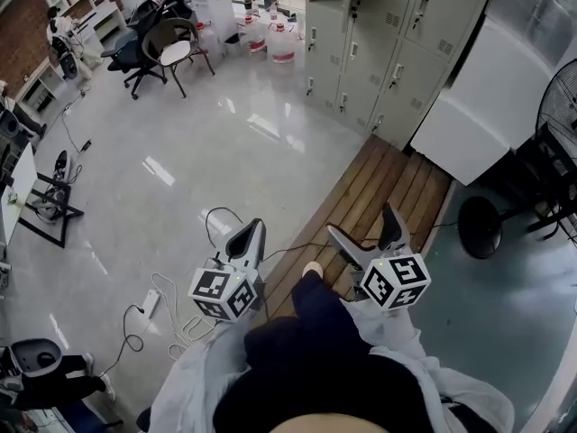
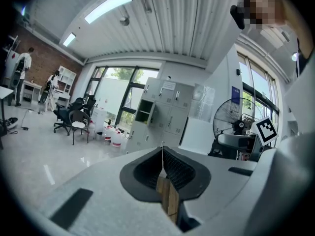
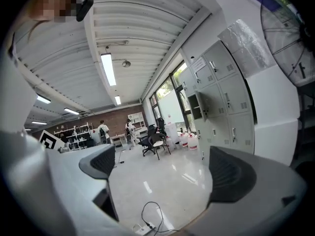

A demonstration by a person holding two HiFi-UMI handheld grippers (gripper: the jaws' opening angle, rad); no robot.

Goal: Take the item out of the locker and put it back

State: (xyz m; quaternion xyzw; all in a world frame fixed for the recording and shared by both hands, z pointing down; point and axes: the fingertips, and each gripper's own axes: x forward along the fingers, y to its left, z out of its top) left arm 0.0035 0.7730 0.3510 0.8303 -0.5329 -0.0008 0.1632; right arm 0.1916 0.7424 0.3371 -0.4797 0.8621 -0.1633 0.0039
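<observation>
A bank of grey lockers [image 1: 388, 52] stands at the far side of the room. One upper compartment [image 2: 144, 111] has its door open, also seen in the right gripper view as an open compartment [image 3: 195, 105]. I cannot make out any item inside it. My left gripper [image 1: 249, 239] hangs close in front of the person's body, its jaws shut with nothing between them [image 2: 162, 152]. My right gripper [image 1: 368, 234] is beside it, over the wooden platform, with its jaws spread wide and only floor showing between the pads [image 3: 165, 170]. Both grippers are well short of the lockers.
A wooden slat platform [image 1: 379, 197] leads up to the lockers. A white panel [image 1: 487, 88] leans at the right, beside a standing fan [image 1: 559, 124] and a round black base [image 1: 480, 226]. Office chairs [image 1: 149, 48], water jugs [image 1: 281, 43], and a power strip with cables [image 1: 149, 305] are on the floor.
</observation>
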